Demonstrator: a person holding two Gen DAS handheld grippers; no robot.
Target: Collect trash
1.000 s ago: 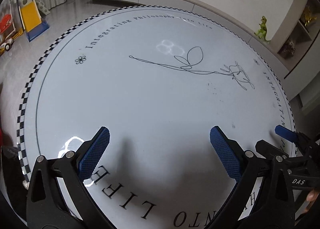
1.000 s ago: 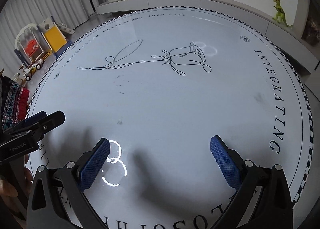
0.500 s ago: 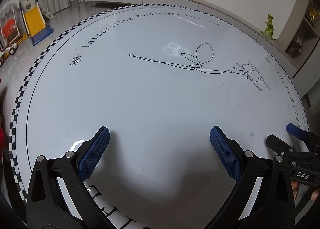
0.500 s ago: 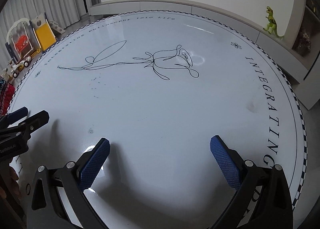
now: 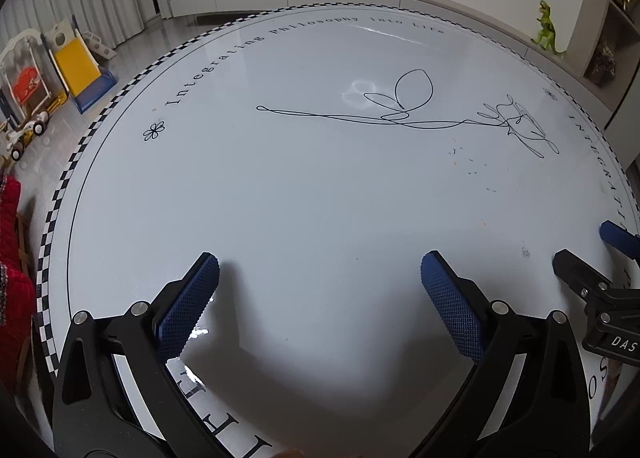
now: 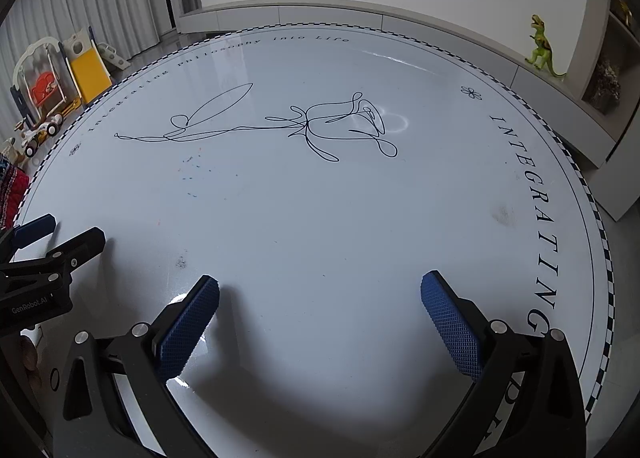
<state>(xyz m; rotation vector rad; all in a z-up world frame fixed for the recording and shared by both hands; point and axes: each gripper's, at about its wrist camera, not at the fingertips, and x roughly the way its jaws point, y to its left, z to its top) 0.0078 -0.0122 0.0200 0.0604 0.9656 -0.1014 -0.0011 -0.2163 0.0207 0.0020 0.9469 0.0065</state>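
A round glossy white counter (image 5: 320,198) bears a printed line-drawn rose (image 6: 340,126); small coloured specks (image 6: 192,174) lie just left of it.

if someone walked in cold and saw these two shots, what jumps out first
The big round white table fills both views, with a black line-drawn flower across its middle and a checkered rim. Both grippers hover open over its near edge, the left gripper and the right gripper, holding nothing. A green toy dinosaur stands on the ledge at far right.
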